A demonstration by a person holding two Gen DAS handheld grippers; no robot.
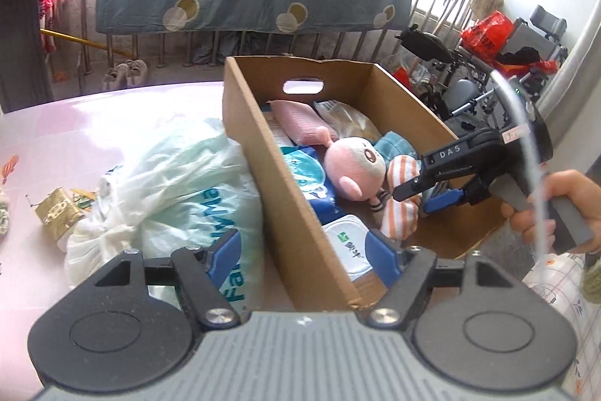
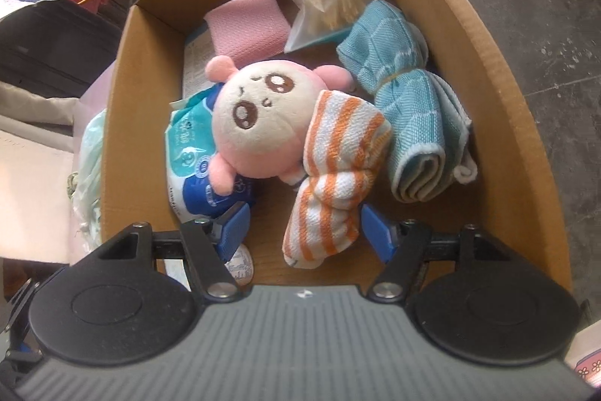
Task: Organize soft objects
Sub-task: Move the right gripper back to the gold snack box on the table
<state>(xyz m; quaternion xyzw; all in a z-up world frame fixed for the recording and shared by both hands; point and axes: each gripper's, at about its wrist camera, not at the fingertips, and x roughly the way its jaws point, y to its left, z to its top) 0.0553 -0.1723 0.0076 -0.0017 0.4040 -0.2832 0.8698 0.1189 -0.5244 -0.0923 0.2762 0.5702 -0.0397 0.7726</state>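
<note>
A cardboard box (image 1: 263, 153) stands on the pink table and also shows in the right wrist view (image 2: 511, 123). In it lie a pink plush doll (image 2: 255, 123), an orange-striped rolled towel (image 2: 334, 175), a blue rolled towel (image 2: 417, 123), a pink cloth (image 2: 248, 25) and wipe packs (image 2: 191, 145). My right gripper (image 2: 310, 232) is open inside the box, its fingers on either side of the striped towel's near end, not closed on it. It also shows in the left wrist view (image 1: 420, 192). My left gripper (image 1: 304, 254) is open and empty, straddling the box's near left wall.
A white-green plastic bag (image 1: 169, 198) lies on the table against the box's left wall. A small gold packet (image 1: 58, 213) lies further left. A clear bag of beige items (image 2: 326, 2) sits at the box's far end. Clutter and a draped blue sheet stand behind.
</note>
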